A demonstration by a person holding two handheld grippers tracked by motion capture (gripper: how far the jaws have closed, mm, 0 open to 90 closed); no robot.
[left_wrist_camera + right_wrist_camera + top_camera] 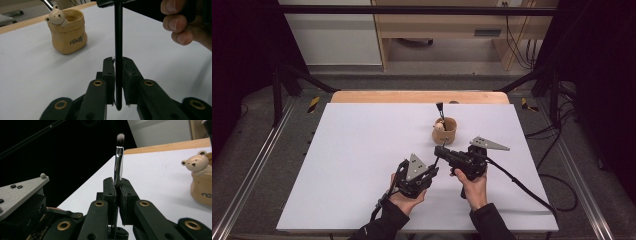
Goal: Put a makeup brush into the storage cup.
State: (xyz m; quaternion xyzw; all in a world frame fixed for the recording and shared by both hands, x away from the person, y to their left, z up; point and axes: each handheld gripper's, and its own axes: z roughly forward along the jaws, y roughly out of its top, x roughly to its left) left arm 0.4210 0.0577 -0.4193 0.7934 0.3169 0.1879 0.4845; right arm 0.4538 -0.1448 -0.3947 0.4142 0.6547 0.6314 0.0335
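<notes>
A slim makeup brush (435, 159) spans both grippers low over the white mat (352, 150). My left gripper (433, 168) is shut on its black handle (118, 37), which stands upright between the pads in the left gripper view. My right gripper (440, 149) is shut on the silver ferrule (119, 162), and the pale bristle tip points away from me in the right gripper view. The tan cup (444, 131) with a small bear figure (56, 17) on its rim stands just beyond the grippers and holds a second brush (440, 111).
The mat lies on a wooden table (412, 96) whose far edge shows behind the cup. Black frame bars and cables (537, 192) run along the right side. A hand's fingers (178, 22) wrap the right gripper's body close to the left gripper.
</notes>
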